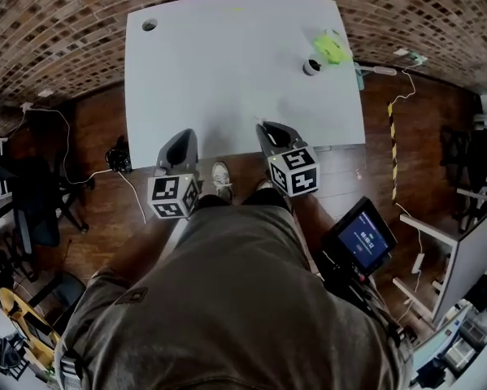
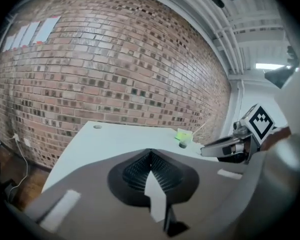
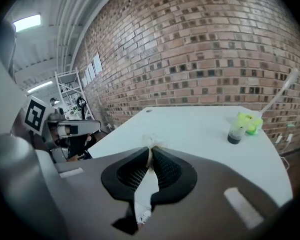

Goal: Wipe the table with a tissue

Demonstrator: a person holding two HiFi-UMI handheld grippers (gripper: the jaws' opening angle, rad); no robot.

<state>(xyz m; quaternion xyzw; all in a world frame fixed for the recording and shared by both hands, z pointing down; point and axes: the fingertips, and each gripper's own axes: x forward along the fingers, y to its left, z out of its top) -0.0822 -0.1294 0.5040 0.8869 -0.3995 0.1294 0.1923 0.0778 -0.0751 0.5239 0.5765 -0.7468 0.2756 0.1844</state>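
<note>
A white table (image 1: 227,63) stands against a brick wall. My right gripper (image 1: 264,127) hovers over its front edge, shut on a small white tissue (image 3: 154,144) that pokes out past the jaw tips, with a frayed end (image 3: 141,215) hanging behind the pads. My left gripper (image 1: 183,139) is beside it at the front edge, about a hand's width to the left. Its jaws meet at the tip in the left gripper view (image 2: 150,153), with nothing seen between them. Each gripper shows in the other's view: the right gripper (image 2: 212,148) and the left gripper (image 3: 87,127).
A small dark cup (image 1: 311,67) and a bright green object (image 1: 332,48) sit at the table's far right. A round cable hole (image 1: 150,24) is at the far left corner. On the wooden floor lie cables (image 1: 56,120); a lit screen (image 1: 363,237) stands to my right.
</note>
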